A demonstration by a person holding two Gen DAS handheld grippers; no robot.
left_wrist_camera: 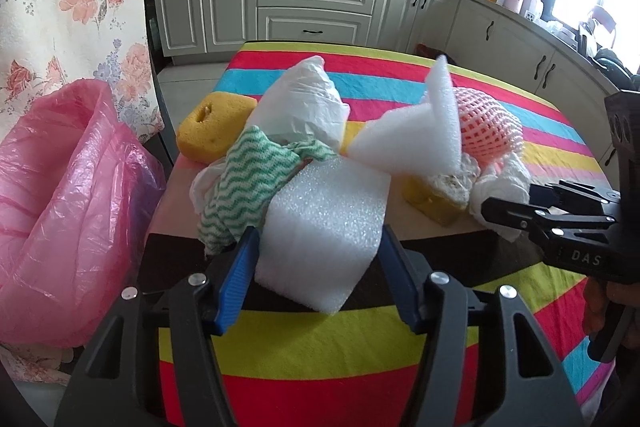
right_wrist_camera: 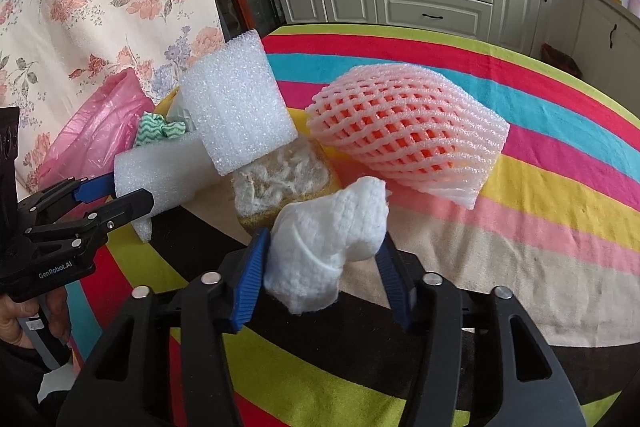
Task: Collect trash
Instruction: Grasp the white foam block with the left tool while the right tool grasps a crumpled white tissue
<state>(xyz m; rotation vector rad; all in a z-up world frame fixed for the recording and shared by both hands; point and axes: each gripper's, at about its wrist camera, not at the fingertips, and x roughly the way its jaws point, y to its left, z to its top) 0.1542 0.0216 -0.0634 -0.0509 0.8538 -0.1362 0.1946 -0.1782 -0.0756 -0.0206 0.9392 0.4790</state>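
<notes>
White foam sheet (left_wrist_camera: 320, 227) sits clamped in the left tongs (left_wrist_camera: 320, 259) and a crumpled white tissue wad (right_wrist_camera: 324, 243) in the right tongs (right_wrist_camera: 320, 267), both low over the striped bench (right_wrist_camera: 520, 267), with pink fruit netting (right_wrist_camera: 408, 135) beyond and a pink trash bag (left_wrist_camera: 68, 195) at the far left edge.

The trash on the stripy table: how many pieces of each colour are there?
White: 5, foam roll, two foam sheets, plastic bag, tissue wad
Yellow: 2, sponges
Green-and-white: 1, wavy cloth
Pink: 1, fruit net
Total: 9
</notes>
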